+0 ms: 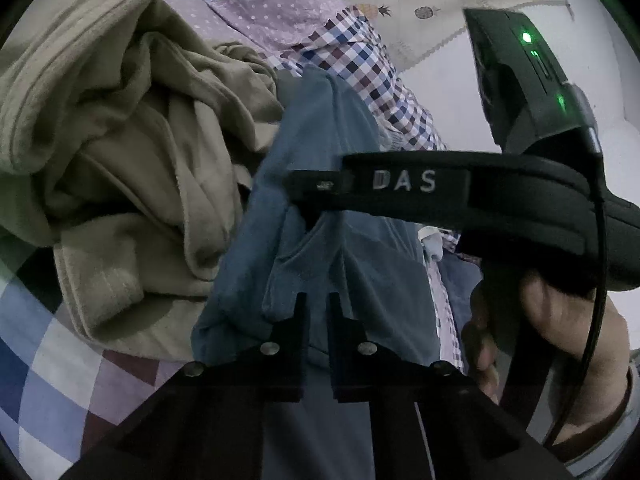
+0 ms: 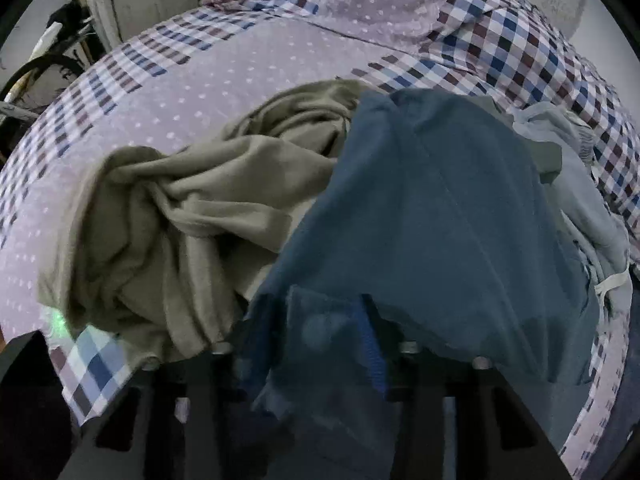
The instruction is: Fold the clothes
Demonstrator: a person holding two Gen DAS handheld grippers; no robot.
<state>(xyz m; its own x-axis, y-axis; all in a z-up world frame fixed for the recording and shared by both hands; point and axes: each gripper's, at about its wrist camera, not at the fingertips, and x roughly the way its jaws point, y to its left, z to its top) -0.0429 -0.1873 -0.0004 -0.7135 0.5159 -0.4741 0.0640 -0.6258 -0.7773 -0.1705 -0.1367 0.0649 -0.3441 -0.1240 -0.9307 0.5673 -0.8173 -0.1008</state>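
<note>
1. Blue garment hangs crumpled and is pinched between the closed jaws of the left gripper.
2. Right gripper is also clenched on its hem.
3. Beside it a khaki garment lies bunched on the checked bedsheet, which is open further back.

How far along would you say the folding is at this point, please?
Nothing looks folded yet. In hand: the blue garment, with the left gripper shut on its cloth and the right gripper closed on it further along, lifting it off the bed. Still to do: fold it, then the crumpled khaki garment beside it and the grey piece behind.
</note>
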